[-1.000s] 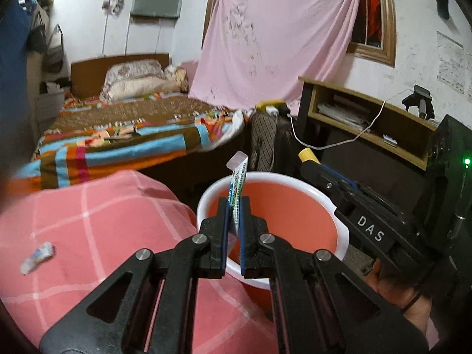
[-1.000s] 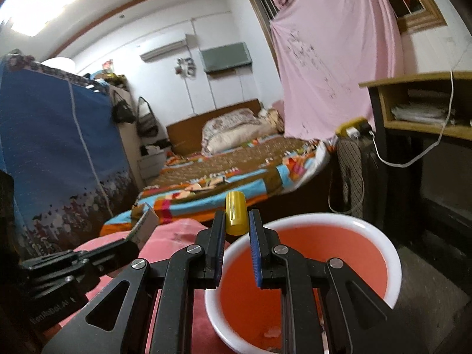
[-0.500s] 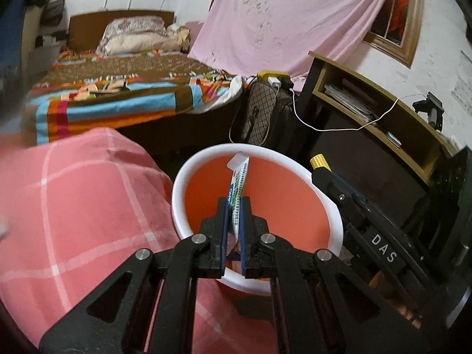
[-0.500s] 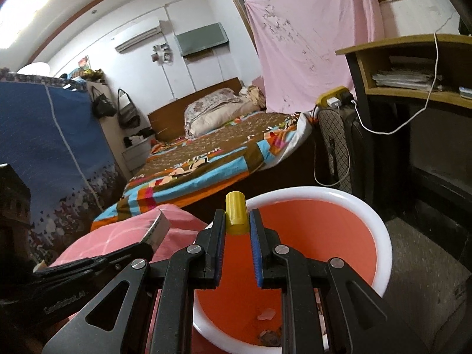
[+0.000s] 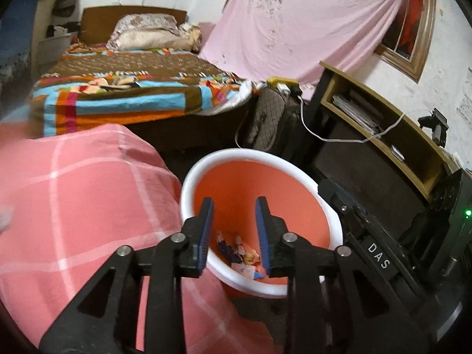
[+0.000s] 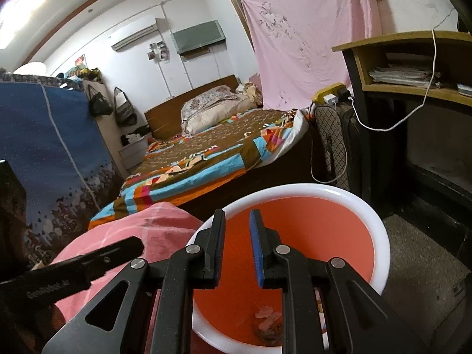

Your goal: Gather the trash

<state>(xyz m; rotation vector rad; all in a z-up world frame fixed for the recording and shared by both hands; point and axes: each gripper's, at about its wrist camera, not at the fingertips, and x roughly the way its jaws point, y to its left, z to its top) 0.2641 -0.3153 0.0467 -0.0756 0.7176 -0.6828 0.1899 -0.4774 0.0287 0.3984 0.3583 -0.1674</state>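
Observation:
An orange bin with a white rim [image 5: 330,206] stands on the floor beside the pink checked cloth [image 5: 73,200]; it also shows in the right wrist view [image 6: 380,230]. Several scraps of trash [image 5: 239,250] lie at its bottom, also seen in the right wrist view [image 6: 268,321]. My left gripper [image 5: 234,206] is open and empty over the bin. My right gripper [image 6: 237,218] is open and empty over the bin too. The right gripper's body [image 5: 374,253] shows at the right of the left wrist view.
A bed with a striped cover [image 5: 124,94] lies behind. A dark wooden desk [image 5: 383,135] with papers and a white cable stands right of the bin, with a quilted bag [image 5: 271,124] next to it. A blue wardrobe [image 6: 50,153] stands at the left.
Both grippers opened. The wrapper left my left gripper and the yellow piece left my right gripper; neither is seen between the fingers now. Both views tilted down toward the bin.

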